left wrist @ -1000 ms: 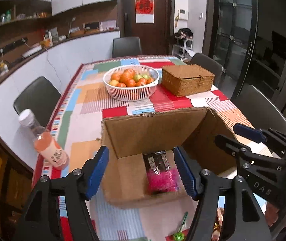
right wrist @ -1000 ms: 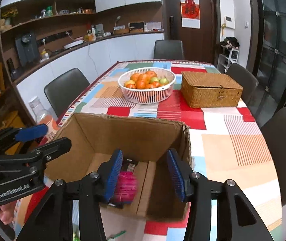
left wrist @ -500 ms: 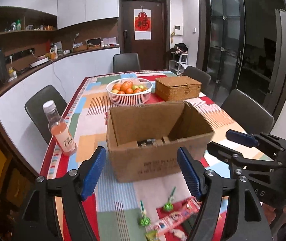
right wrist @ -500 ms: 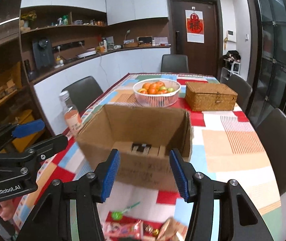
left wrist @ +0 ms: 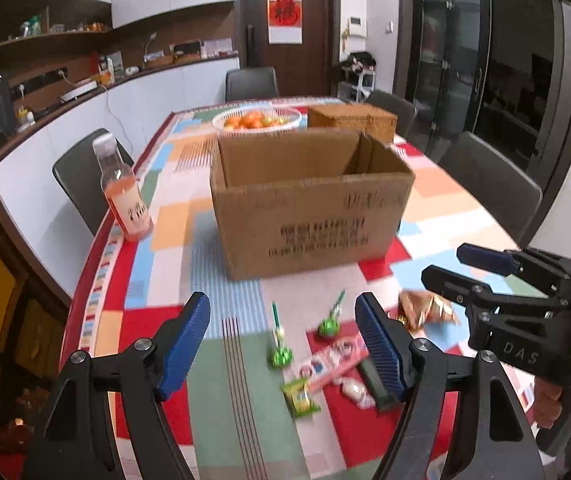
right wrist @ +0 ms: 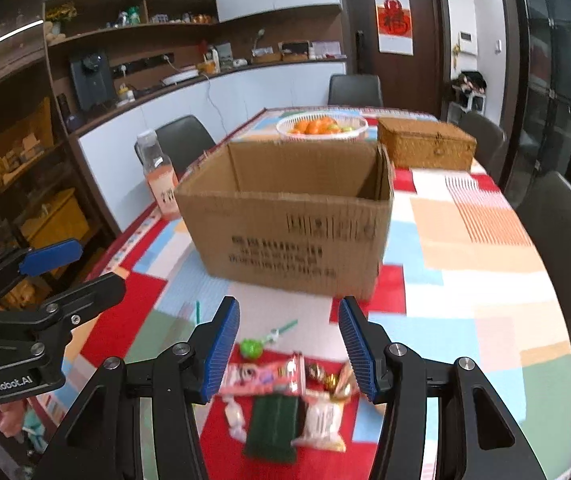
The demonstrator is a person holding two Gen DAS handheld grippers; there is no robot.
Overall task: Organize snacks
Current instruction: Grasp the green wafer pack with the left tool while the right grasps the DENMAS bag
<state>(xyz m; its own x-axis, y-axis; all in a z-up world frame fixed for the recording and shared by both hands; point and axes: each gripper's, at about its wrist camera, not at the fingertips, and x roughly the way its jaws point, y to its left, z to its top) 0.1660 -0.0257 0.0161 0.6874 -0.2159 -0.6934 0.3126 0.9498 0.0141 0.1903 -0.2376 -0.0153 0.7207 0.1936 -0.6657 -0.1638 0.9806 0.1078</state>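
Brown box [left wrist: 309, 216] on multicoloured patchwork tablecloth [left wrist: 173, 236].

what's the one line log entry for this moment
left tongs: open, empty | right tongs: open, empty | snacks: loose on table before box

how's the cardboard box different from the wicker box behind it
The cardboard box stands open at the top, while the wicker box has its lid shut. The cardboard box is smooth brown board with dark print on its side; the wicker box is woven and golden. The cardboard box sits nearer the loose snacks, the wicker box beside the fruit basket. Both rest on the patchwork tablecloth.
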